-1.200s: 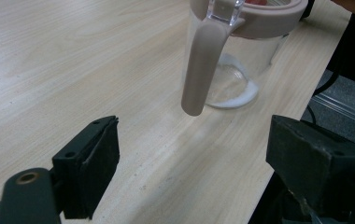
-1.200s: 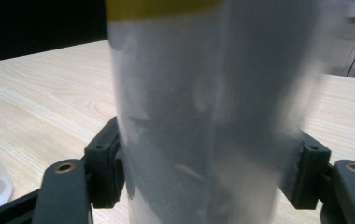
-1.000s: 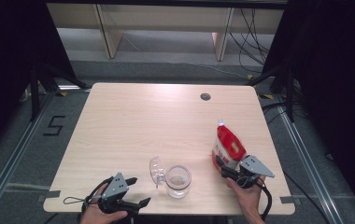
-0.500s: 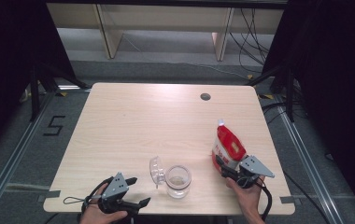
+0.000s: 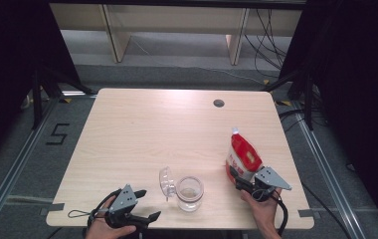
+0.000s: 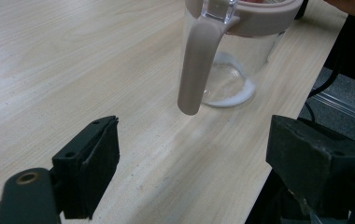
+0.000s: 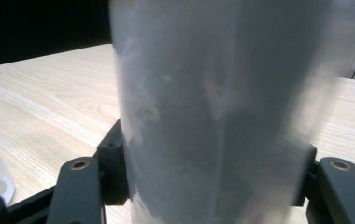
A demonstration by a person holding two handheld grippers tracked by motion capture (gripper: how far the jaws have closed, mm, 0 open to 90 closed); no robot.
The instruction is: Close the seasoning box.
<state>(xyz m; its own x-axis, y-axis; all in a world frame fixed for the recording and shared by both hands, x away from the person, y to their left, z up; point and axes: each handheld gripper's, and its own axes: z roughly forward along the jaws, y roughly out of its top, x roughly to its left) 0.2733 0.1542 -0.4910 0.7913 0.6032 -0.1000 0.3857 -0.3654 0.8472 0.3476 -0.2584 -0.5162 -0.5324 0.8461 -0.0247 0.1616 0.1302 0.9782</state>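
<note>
Item: red-and-white pouch (image 5: 242, 157), standing near the right edge of the table (image 5: 142, 134), gripped low on its body by the right gripper (image 5: 238, 180); its jaws have just been closing and are seen pressed against both sides of the pale, blurred bag face (image 7: 222, 116) in the right gripper view. Item: clear jar (image 5: 189, 193) with hinged lid (image 5: 166, 180) thrown open, set near the front edge, a little white residue noted at its bottom (image 6: 227, 88). Item: left gripper (image 5: 144, 204), held at the front-left corner, jaws wide apart with nothing between them, the jar's pinkish latch (image 6: 196, 65) hanging ahead of them. Risks judged: the soft pouch may buckle or slip under a low grip when lifted; contents may be spilled if it is tipped before the spout is over the jar mouth; the unsteadied jar, close to the table edge, may be knocked or pushed off. Surface: light wood-grain top, one dark cable grommet (image 5: 219, 103) near the far edge. Room: grey floor with metal rails, a painted "5" marking (image 5: 57, 133), pale shelving behind, dark curtains at both sides.
</note>
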